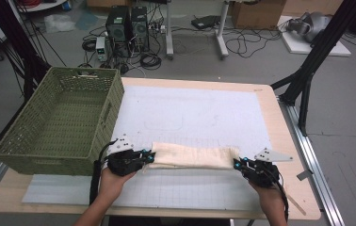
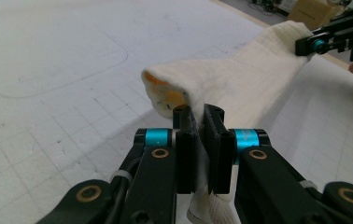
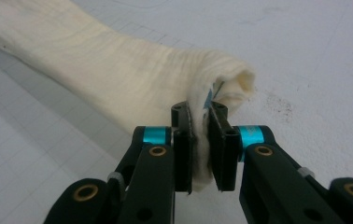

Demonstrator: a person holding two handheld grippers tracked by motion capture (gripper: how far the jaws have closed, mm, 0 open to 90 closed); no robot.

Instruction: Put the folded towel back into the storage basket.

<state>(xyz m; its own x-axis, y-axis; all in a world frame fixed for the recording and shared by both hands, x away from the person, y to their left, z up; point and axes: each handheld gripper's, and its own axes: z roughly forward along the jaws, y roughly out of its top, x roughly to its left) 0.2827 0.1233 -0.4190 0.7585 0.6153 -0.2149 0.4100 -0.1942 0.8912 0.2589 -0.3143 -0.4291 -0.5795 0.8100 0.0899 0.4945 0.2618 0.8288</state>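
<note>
A cream folded cloth lies stretched across the near part of the white grid mat. My left gripper is shut on the cloth's left end; in the left gripper view the fabric is pinched between the black jaws, with an orange stain at its fold. My right gripper is shut on the right end; the right gripper view has the cloth clamped between the jaws and running off to the upper left. The other gripper holds the far end in the left gripper view.
A green woven basket stands open on the table's left side, close to my left hand. The wooden table edge runs along the right. Computers and cables sit on the floor beyond the table.
</note>
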